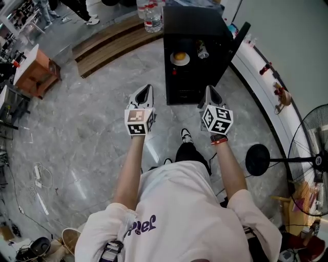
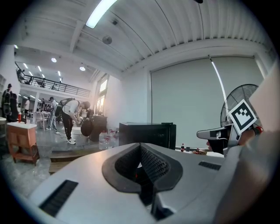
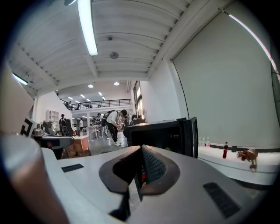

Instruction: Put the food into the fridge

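A small black fridge [image 1: 192,30] stands on the floor ahead of me, its door [image 1: 237,38] swung open to the right. On a shelf inside sit a white plate with orange food [image 1: 180,58] and a small bottle [image 1: 203,50]. My left gripper [image 1: 145,91] and right gripper [image 1: 210,91] are held side by side in the air in front of the fridge, well short of it. Both are shut with nothing between the jaws. The left gripper view shows the shut jaws [image 2: 141,164] with the fridge [image 2: 146,133] beyond. In the right gripper view the jaws [image 3: 141,168] point at the open fridge [image 3: 157,133].
Water bottles [image 1: 150,13] stand left of the fridge beside low wooden steps [image 1: 110,43]. A wooden cabinet [image 1: 36,74] is far left. A standing fan [image 1: 312,164] with a round base [image 1: 257,159] is at my right. A white ledge [image 1: 256,71] runs along the wall.
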Available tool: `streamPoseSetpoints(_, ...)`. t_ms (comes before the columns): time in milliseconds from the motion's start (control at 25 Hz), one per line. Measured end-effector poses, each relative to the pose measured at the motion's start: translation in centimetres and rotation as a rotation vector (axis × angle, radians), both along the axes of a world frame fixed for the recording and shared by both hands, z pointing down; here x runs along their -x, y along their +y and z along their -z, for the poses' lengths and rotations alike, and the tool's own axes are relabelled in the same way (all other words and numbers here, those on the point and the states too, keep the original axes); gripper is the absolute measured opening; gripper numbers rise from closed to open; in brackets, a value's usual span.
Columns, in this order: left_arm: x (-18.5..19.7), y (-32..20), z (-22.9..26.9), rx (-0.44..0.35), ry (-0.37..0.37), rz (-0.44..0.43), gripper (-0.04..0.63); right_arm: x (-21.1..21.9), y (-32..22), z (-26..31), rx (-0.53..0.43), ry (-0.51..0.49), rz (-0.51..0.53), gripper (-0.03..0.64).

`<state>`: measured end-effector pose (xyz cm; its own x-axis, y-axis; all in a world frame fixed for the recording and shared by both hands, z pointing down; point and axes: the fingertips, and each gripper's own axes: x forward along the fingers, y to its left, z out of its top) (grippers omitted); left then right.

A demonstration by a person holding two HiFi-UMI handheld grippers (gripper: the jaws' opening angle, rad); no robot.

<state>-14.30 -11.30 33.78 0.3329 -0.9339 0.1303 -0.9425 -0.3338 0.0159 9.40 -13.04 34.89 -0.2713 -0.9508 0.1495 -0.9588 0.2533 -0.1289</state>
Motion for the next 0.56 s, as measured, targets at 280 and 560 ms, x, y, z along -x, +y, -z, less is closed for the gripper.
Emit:
streamPoseSetpoints(280, -1.8, -0.9, -0.3, -0.008, 0.006, -0.031, 0.018, -1.0, 0.2, -0.8, 0.012, 0.001, -0.002, 0.015)
streamPoseSetpoints(560, -2.3, -3.5, -1.8, 0.013, 0.129, -0.054, 0.018, -1.5, -1.5, -3.0, 0.059, -0.011, 0.015, 0.015)
